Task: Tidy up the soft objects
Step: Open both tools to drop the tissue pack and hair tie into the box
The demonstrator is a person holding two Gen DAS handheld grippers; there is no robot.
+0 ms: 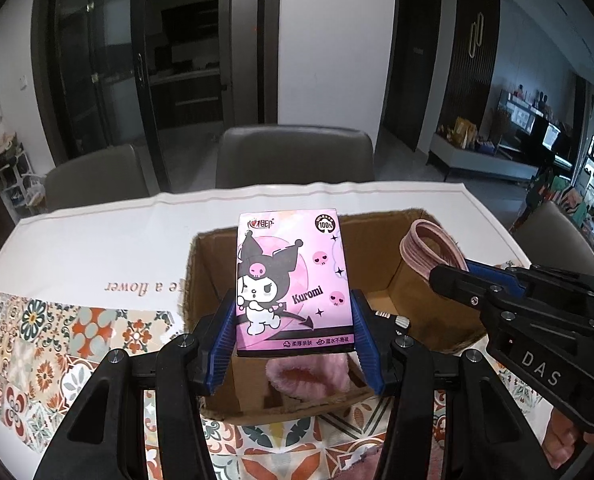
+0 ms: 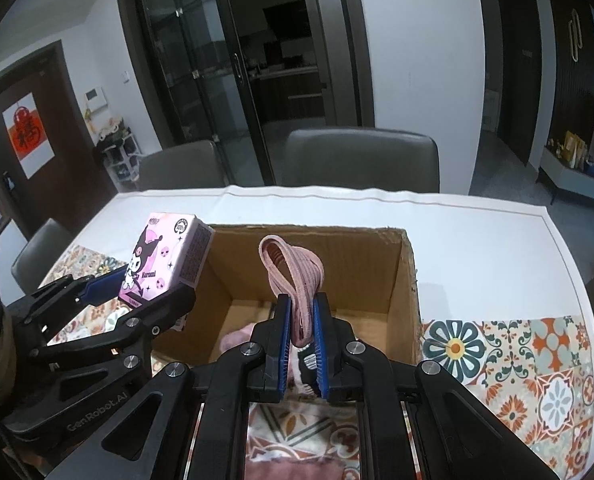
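Tissue pack (image 1: 293,280), pink with a Kuromi cartoon print, is seen in the left wrist view pinched upright at its lower sides by the left tongs (image 1: 293,340), whose blue pads (image 1: 223,340) are pressed against it. It is held above the open cardboard box (image 1: 209,276), which stands on the worktop (image 1: 97,240) with its patterned cloth. A fluffy pink item (image 1: 309,376) is visible inside the box beneath the pack. At the right, the right tongs (image 1: 453,270) are seen gripping a looped bundle of pink cord (image 1: 429,248) over the box.

From the right wrist view, the right tongs (image 2: 301,320) are closed tight on the pink cord (image 2: 293,268), whose loop is raised above the box (image 2: 405,280) interior. At the left, the tissue pack (image 2: 165,260) is shown tilted, clamped in the left tongs (image 2: 145,292) over the box's left wall. Two grey chairs (image 2: 361,160) are seen behind the worktop (image 2: 477,240).
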